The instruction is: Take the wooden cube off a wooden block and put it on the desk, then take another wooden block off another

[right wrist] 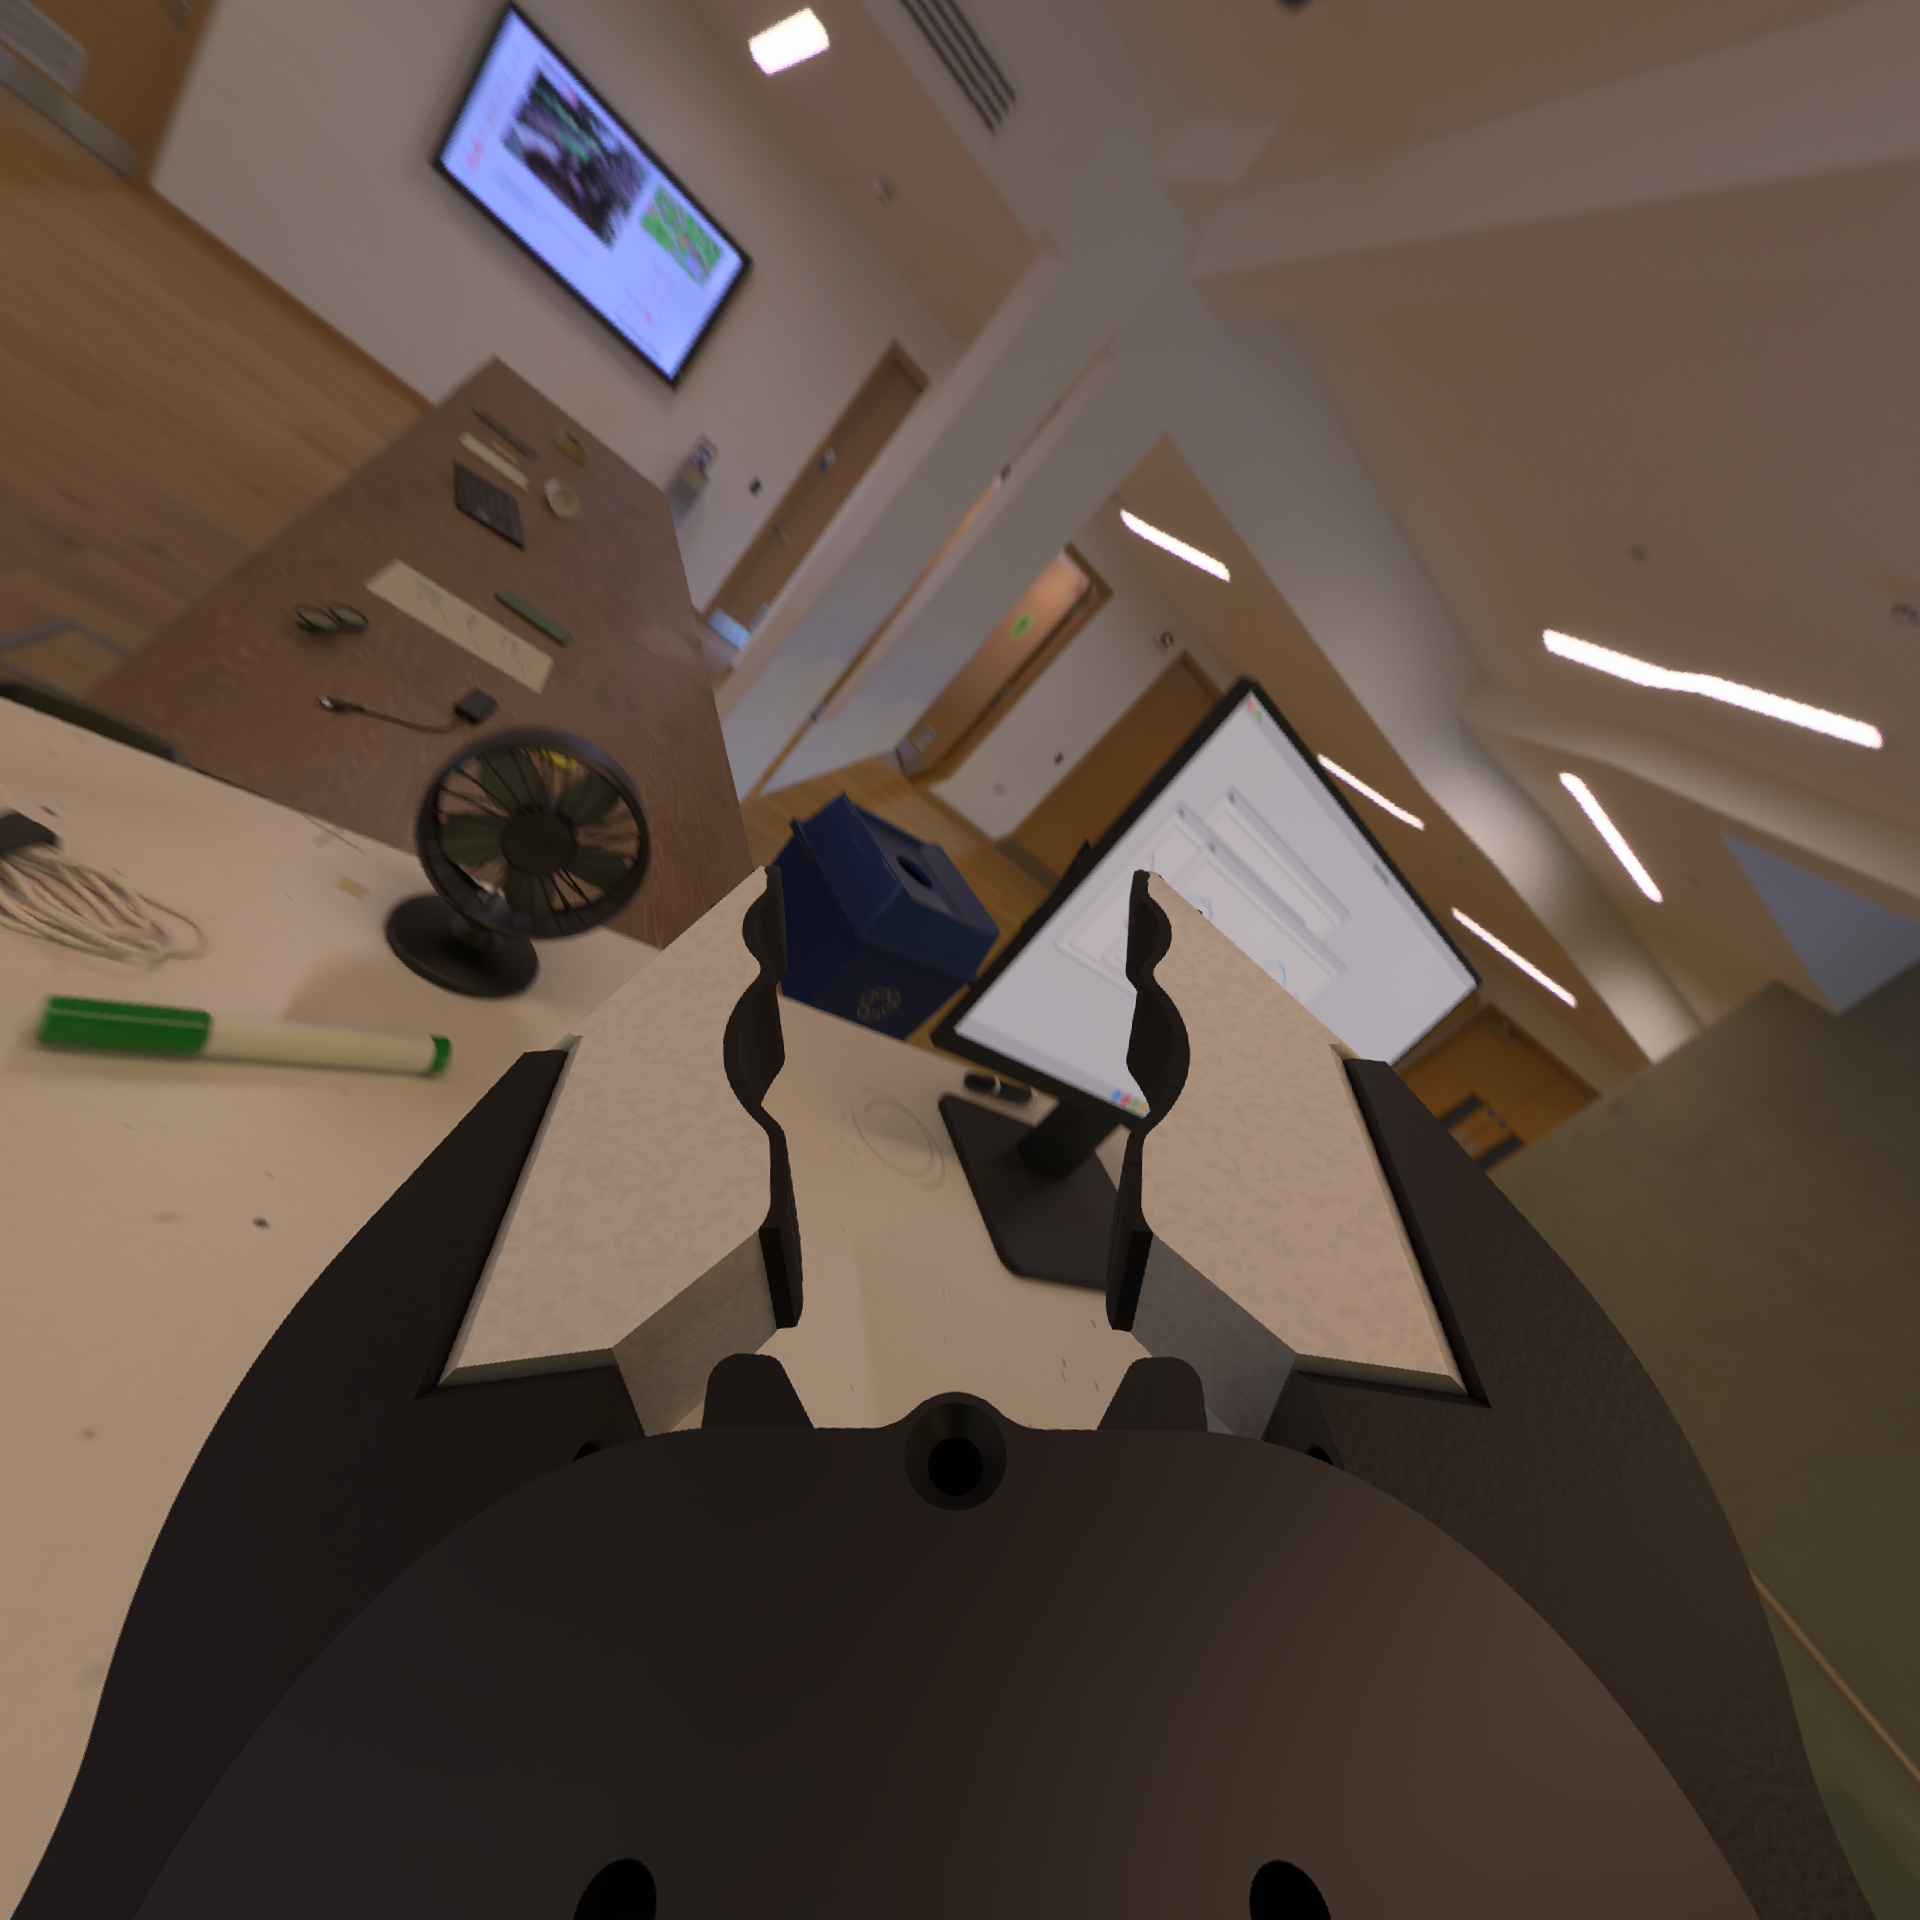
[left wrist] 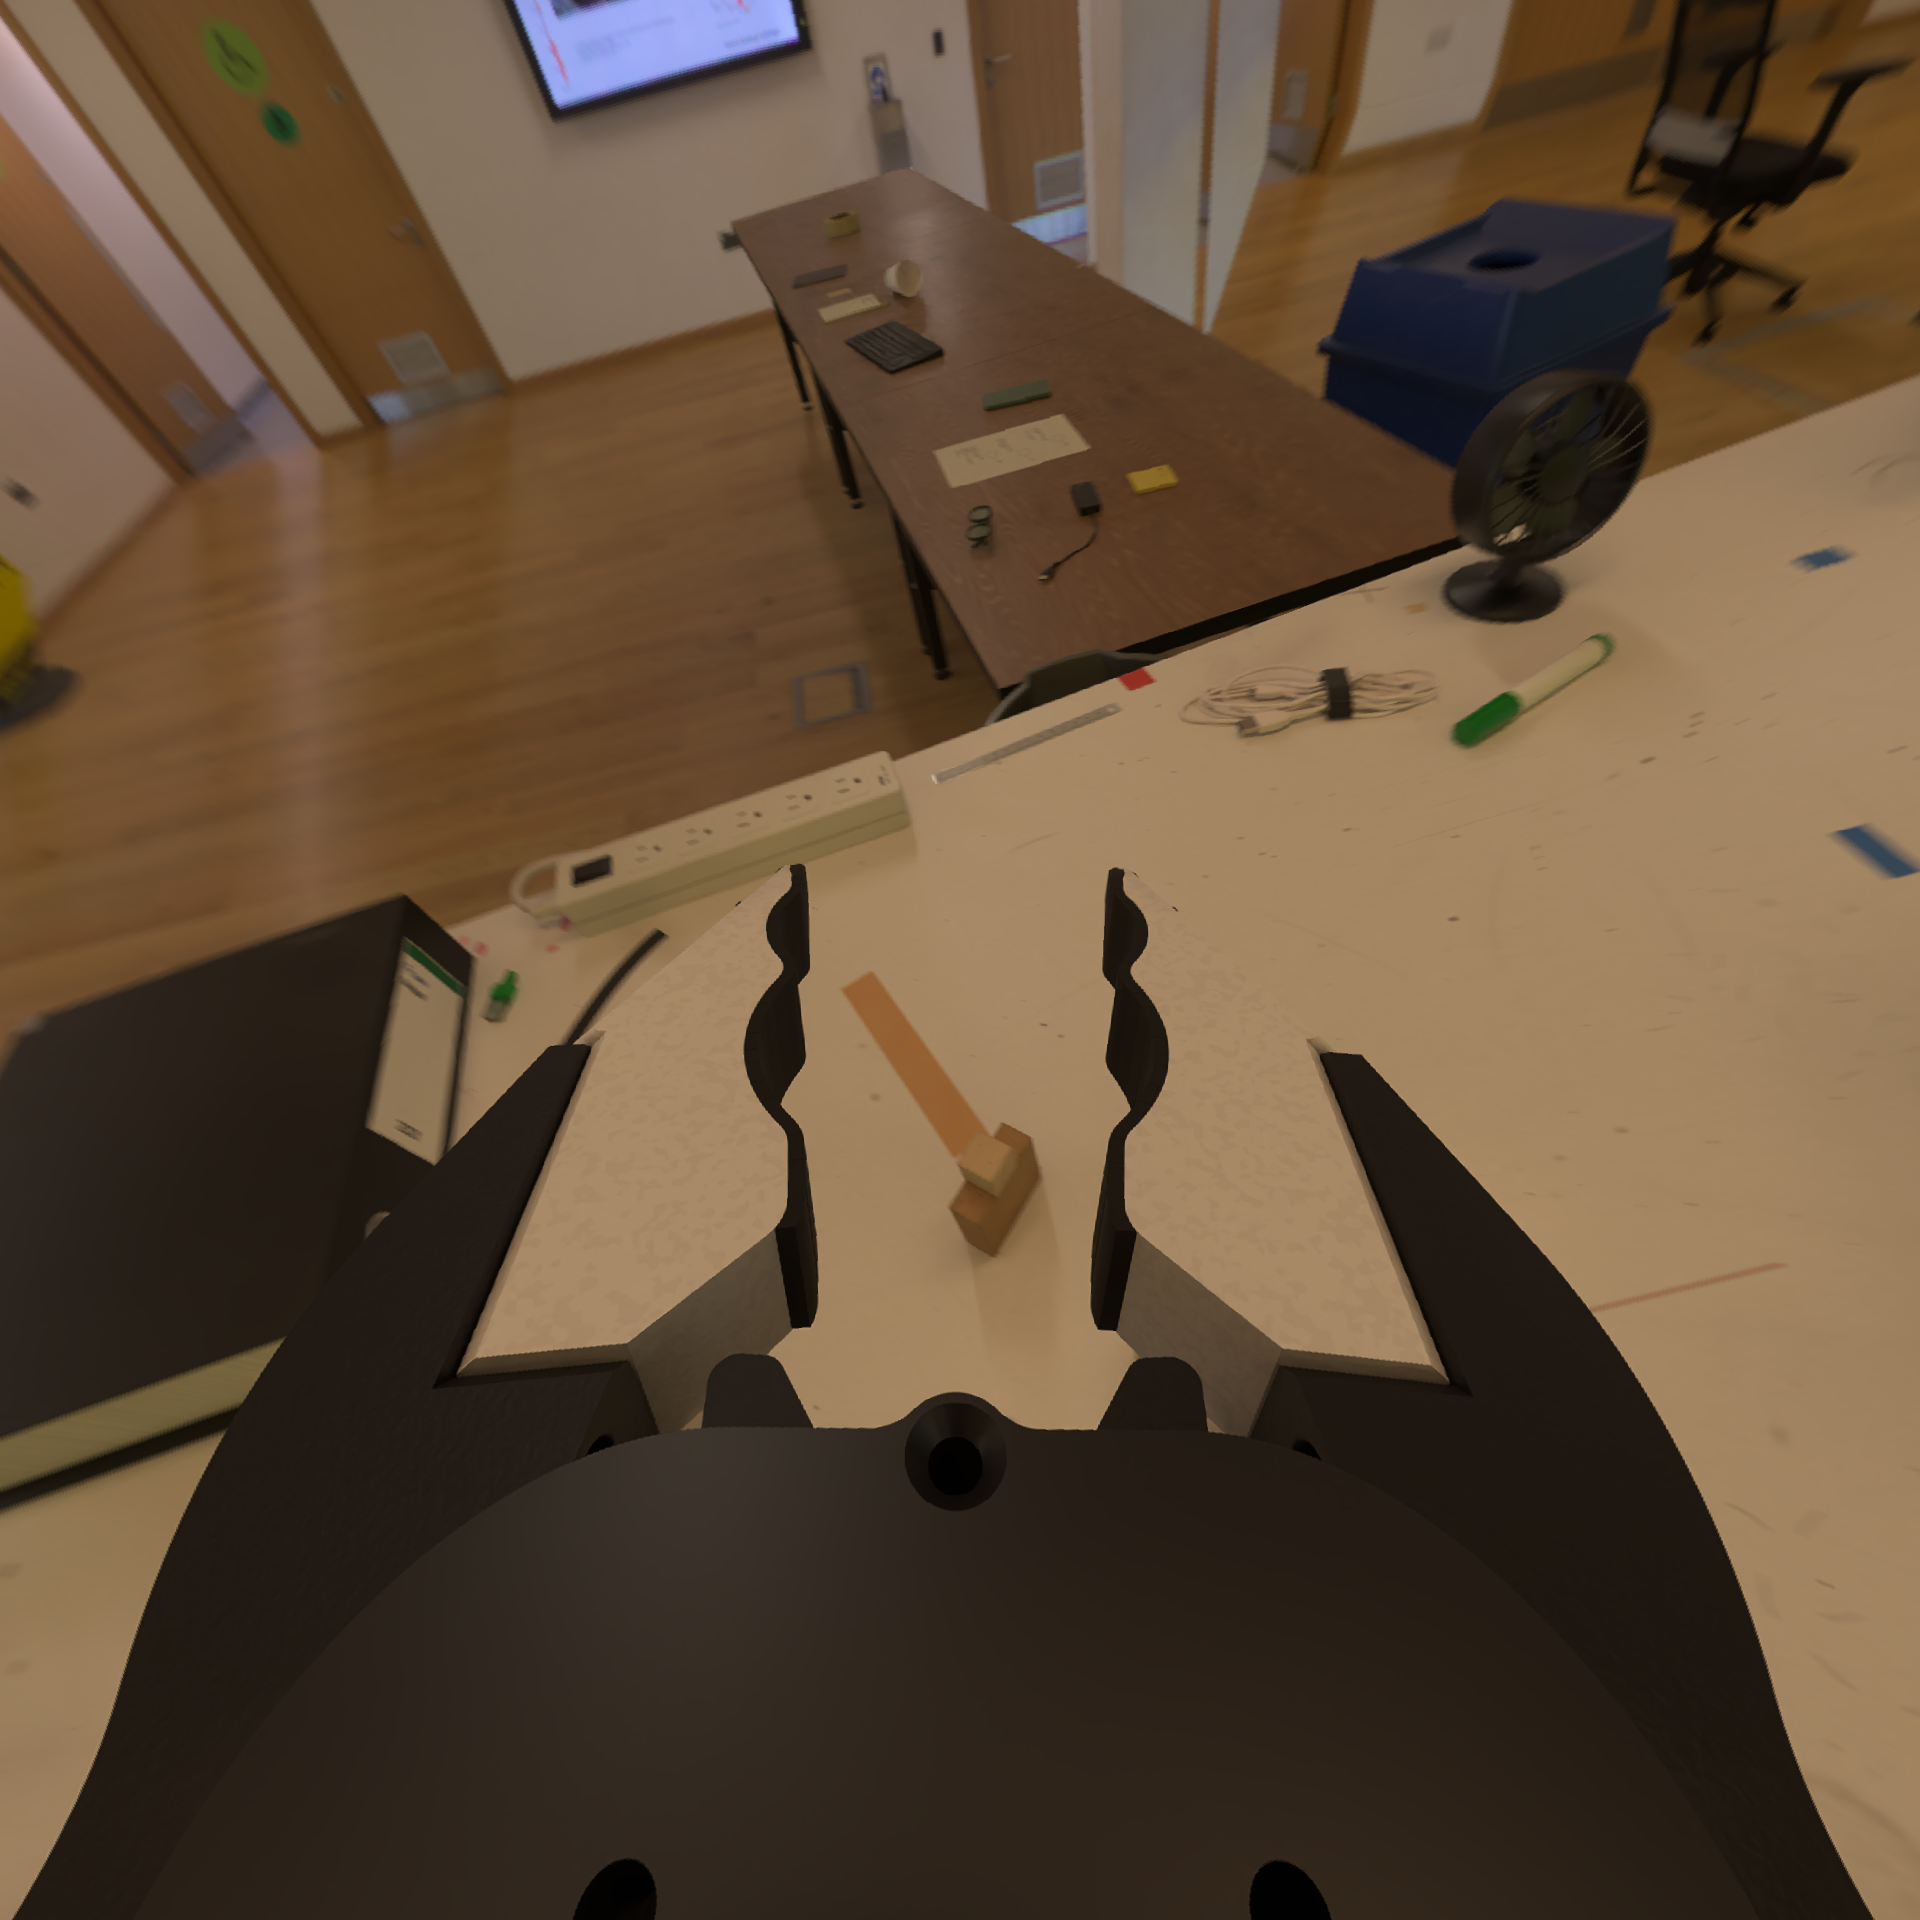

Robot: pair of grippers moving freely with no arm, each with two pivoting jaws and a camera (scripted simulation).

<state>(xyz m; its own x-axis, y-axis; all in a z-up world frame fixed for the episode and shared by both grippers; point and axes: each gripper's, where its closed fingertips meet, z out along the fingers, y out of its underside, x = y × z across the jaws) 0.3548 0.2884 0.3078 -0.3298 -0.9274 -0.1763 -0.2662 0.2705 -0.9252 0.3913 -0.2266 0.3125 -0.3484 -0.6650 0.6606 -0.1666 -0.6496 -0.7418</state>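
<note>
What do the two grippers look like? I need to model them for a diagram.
Both match: the left gripper and right gripper have a matte black rounded body with holes, speckled white wedge-shaped fingers, and wavy black inner pads. No cables or markings show.

Office: desk (left wrist: pixel 1351 987), monitor (right wrist: pixel 1226 925), wall screen (right wrist: pixel 592 187)

Left claw (left wrist: pixel 956 883) and right claw (right wrist: pixel 956 883), jaws apart, empty.

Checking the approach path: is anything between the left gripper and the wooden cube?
No. In the left wrist view, only bare desk lies between the open left gripper and the wooden cube, which sits on a wooden block.
</note>
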